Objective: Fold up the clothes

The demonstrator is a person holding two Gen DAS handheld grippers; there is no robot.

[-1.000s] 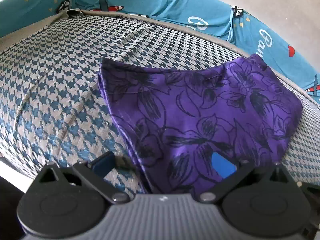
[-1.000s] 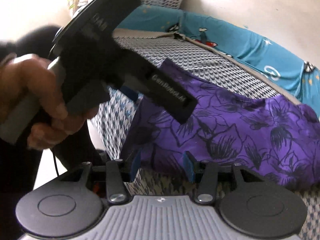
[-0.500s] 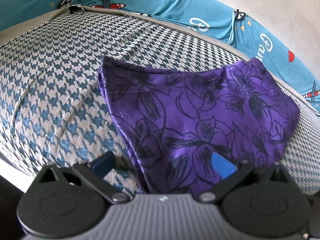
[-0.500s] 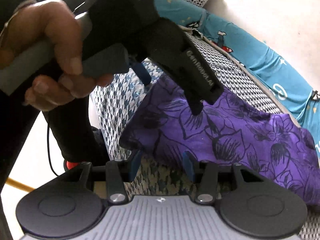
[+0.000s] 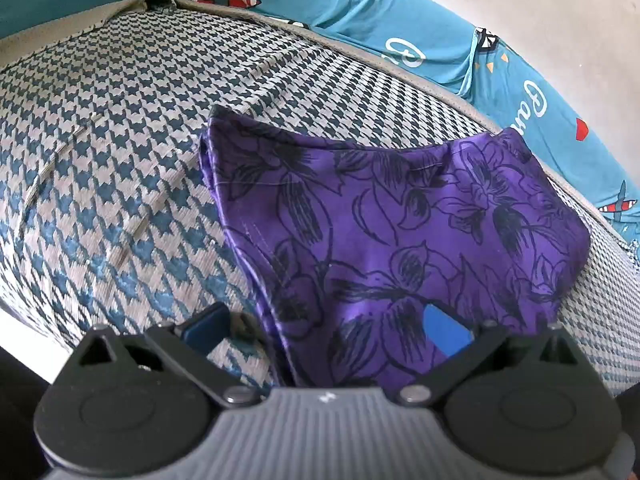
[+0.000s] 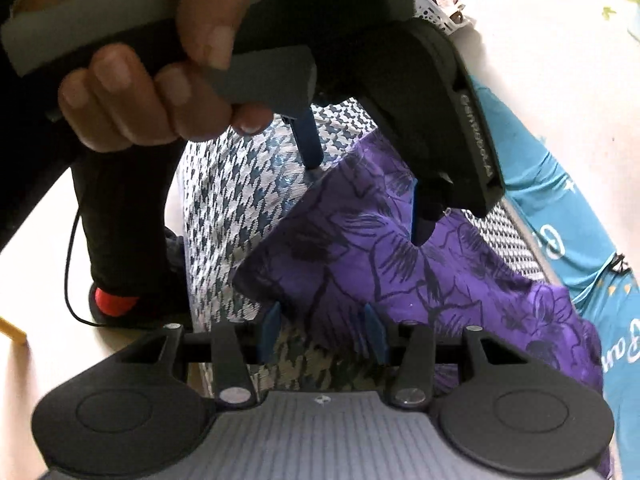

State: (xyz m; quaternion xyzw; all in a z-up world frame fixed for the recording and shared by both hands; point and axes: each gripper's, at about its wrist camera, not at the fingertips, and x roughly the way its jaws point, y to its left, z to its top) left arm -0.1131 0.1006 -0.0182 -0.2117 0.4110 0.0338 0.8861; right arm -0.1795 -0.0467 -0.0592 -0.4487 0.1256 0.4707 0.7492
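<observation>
surface: houndstooth mattress (image 5: 120,168); teal cartoon bumper (image 5: 360,12) along far edge | purple floral cloth (image 5: 400,220) folded, right of centre | left gripper (image 5: 326,322) spread over near cloth edge | right gripper (image 6: 322,330) spread at cloth corner

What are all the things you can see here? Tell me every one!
purple cloth: 1, purple with black flowers, folded, lying on the checked mattress.
checked mattress: 1, blue and white houndstooth, under the cloth.
cartoon sheet: 1, teal with planes and white letters, along the far edge of the mattress.
white basket: 1, white, at the back near the wall, mostly hidden.
red and black thing: 1, on the pale floor beside the mattress; cannot tell what it is.
left gripper: 1, black with blue pads, open, over the cloth's near edge.
right gripper: 1, black with blue pads, open, at the cloth's corner.
hand: 1, holding the left gripper's handle.
</observation>
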